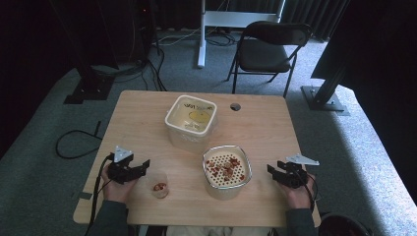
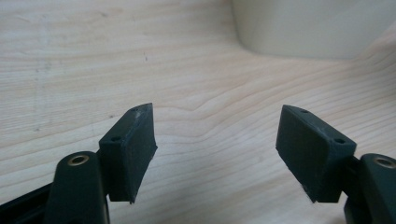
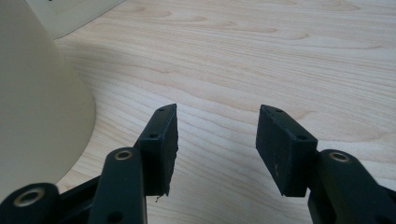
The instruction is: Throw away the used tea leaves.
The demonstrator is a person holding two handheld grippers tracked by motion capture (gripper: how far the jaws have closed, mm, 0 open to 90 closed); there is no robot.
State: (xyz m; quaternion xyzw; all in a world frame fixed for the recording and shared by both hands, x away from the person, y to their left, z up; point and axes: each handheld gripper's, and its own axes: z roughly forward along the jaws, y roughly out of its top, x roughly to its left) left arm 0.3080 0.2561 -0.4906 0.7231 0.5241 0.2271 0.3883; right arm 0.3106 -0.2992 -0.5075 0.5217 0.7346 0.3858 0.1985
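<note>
My left claw (image 1: 143, 167) hangs spread and empty over the pale wood-grain bench (image 1: 137, 123), just beside a small clear cup (image 1: 158, 184) holding reddish bits. My right claw (image 1: 273, 172) is also spread, near the perforated strainer tub (image 1: 226, 170). The square cream tub (image 1: 191, 121) bears dark writing too small to read.

No readable text in any view. The square cream plastic tub (image 1: 191, 123) at the middle of the light wooden table (image 1: 133, 123) has dark print along the far inner edge of its rim, seen from the high view, but it is too small and blurred to make out. No legible labels, brands, numbers or signs elsewhere.
</note>
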